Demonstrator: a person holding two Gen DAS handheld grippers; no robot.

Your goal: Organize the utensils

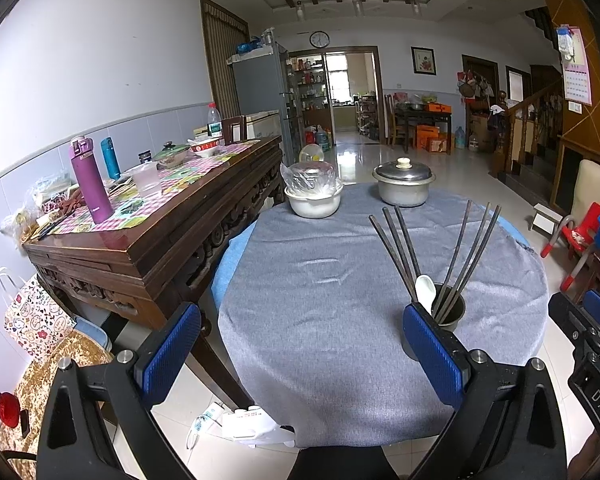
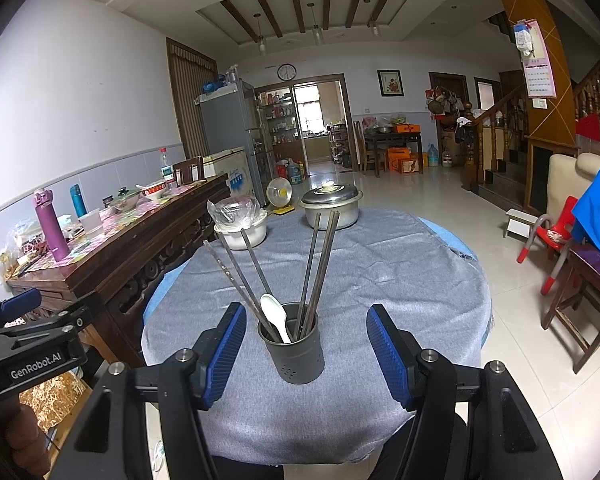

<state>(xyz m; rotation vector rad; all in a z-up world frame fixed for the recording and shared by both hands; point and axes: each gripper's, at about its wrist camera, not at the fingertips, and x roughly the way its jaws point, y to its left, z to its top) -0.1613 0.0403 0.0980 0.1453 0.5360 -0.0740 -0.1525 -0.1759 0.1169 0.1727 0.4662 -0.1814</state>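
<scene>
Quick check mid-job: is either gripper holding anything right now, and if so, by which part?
Nothing is held. The left gripper and right gripper are both open; the utensil holder stands on the table between the right one's fingers, untouched.

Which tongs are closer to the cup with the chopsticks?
Right. The right tongs are open with the cup sitting between their fingers. The left tongs are open too, off to the cup's left over bare cloth.

Bare cloth across frame centre on the bench (image 1: 320, 300), open to passage. Blocked lower right by utensil holder (image 2: 296, 350); blocked at the far edge by bowl (image 1: 314, 200) and pot (image 1: 404, 184).
</scene>
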